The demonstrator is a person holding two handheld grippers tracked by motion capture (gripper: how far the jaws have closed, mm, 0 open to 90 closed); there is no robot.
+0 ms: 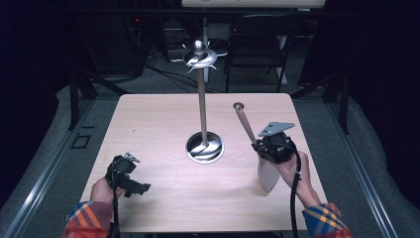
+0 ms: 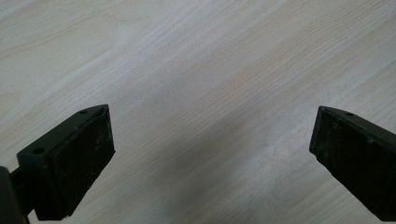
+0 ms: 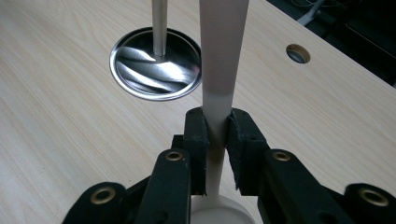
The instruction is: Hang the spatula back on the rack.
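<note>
I see a pale wood-grain bench [image 1: 148, 124] with rounded corners, brightly lit while the room around it is dark. Grey floor [image 1: 44, 129] surrounds it, with a metal rail [image 1: 44, 173] running along its left edge. Beyond the far edge stands a black folding chair [image 1: 260, 44], with dark cables [image 1: 168, 74] on the floor nearby.

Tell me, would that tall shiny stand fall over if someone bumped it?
Probably, if bumped near the top. The stand is a thin tall pole with hooks up high, so a push there would likely rock it. Its round base is wide, flat and looks like metal, so a low nudge might just slide it across the smooth table.
</note>
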